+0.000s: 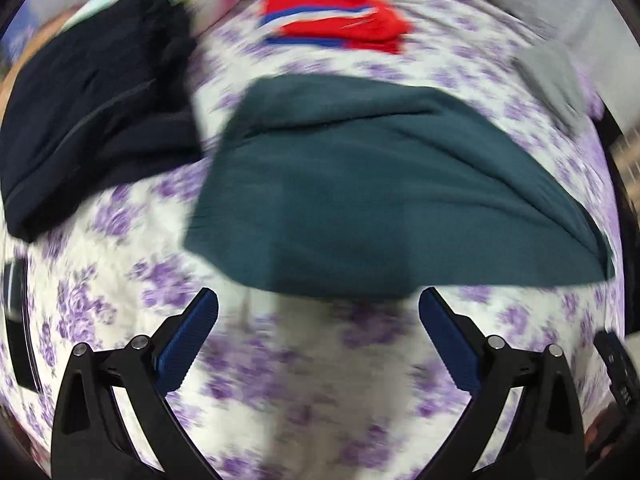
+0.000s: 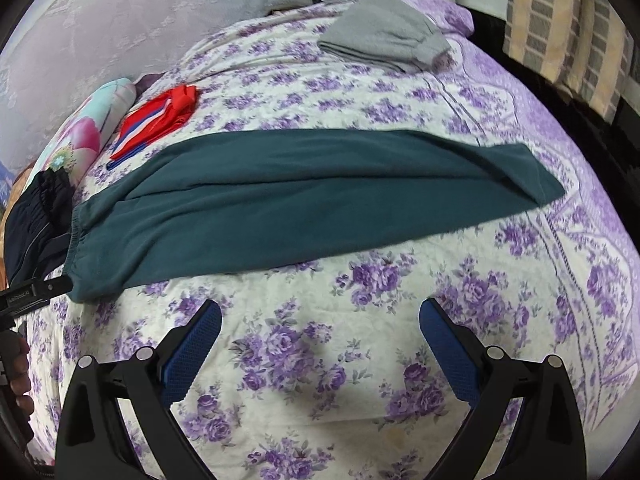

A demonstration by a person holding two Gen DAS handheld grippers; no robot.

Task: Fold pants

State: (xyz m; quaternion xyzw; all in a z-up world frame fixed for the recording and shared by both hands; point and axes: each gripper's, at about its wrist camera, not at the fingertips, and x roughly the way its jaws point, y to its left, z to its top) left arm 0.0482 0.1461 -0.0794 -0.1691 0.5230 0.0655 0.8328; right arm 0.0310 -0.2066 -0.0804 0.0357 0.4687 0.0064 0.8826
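Lying across the middle of the right wrist frame, the long dark-teal soft-knit pants (image 2: pixel 304 196) are already doubled leg on leg on the purple-flowered bedspread (image 2: pixel 320 344); they look light, limp and non-slippery, so pinch them at the elastic waistband at left and the cuffs at right. Both the left gripper (image 1: pixel 318 300) and right gripper (image 2: pixel 320 312) hover with fingers wide and empty.
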